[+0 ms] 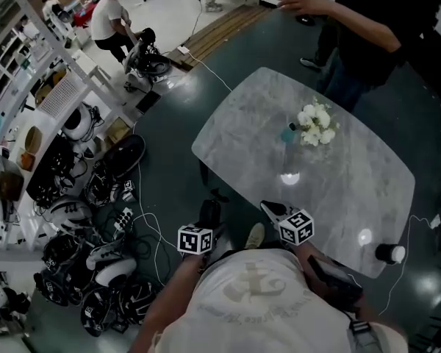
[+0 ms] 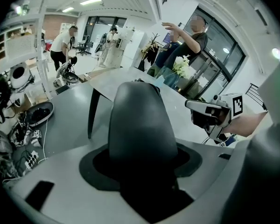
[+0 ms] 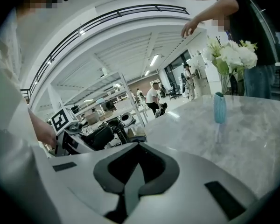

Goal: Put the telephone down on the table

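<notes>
Pale shirt (image 1: 268,300) filled the bottom of the head view, with both arms reaching forward from it. The left hand-held gripper (image 1: 206,225) was clamped on the telephone (image 2: 142,125), whose dark rounded body rose from between the jaws and took up the middle of the left gripper view. From the right gripper view, the telephone showed as a black block with a coiled cord (image 3: 113,127) beside it.

It was held in the air over the dark floor (image 1: 169,168), just off the near edge of the counter (image 1: 353,190) and not touching it.

The right hand-held gripper (image 1: 274,210) sat just beside the left one, over the near edge of the counter. Its jaws were drawn together with nothing between them.

On the pale marbled counter stood a small blue vase (image 1: 288,133) of white flowers (image 1: 315,125), upright and towards the far side. A small dark round object (image 1: 388,253) stood near the counter's right-hand corner, well apart from the vase; what it was could not be made out.

Another person (image 1: 367,20) in dark clothes stood at the far side of the counter with one arm stretched out. To the left, helmets and tangled cables (image 1: 95,263) lay on the floor beside white shelves (image 1: 29,123).
</notes>
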Tool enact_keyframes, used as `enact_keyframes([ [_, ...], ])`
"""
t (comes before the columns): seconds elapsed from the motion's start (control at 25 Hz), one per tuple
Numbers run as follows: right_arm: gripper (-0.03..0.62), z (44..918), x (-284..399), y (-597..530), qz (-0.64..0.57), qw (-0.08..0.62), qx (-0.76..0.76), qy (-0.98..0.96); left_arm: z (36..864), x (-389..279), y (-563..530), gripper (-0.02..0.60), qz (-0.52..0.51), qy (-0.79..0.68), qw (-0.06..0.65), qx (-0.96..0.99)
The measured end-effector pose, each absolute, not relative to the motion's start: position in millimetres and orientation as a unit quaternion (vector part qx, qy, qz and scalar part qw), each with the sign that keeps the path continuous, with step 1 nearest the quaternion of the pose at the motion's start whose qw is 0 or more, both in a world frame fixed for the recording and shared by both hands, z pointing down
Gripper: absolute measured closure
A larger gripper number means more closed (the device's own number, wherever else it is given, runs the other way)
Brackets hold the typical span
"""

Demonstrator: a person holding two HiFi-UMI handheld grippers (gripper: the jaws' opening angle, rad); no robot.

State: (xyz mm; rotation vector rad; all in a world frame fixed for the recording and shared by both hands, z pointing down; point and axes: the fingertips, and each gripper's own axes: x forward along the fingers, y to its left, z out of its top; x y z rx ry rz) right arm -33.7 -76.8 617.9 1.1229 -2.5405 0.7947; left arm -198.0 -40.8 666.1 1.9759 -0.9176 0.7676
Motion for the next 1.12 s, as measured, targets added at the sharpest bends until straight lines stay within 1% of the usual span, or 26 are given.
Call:
enact_keyframes([
  [0.56,0.579,623,6,-127,0.281,0.101,0.370,-0.879,665,-148,-108,0.302,0.316,-0.372,0.393,0.780],
  [1.12,0.579,642,33,-153,0.307,0.093,0.420,-0.849,690,-122,-158,0.302,0.357,-0.325,0.379,0.789],
])
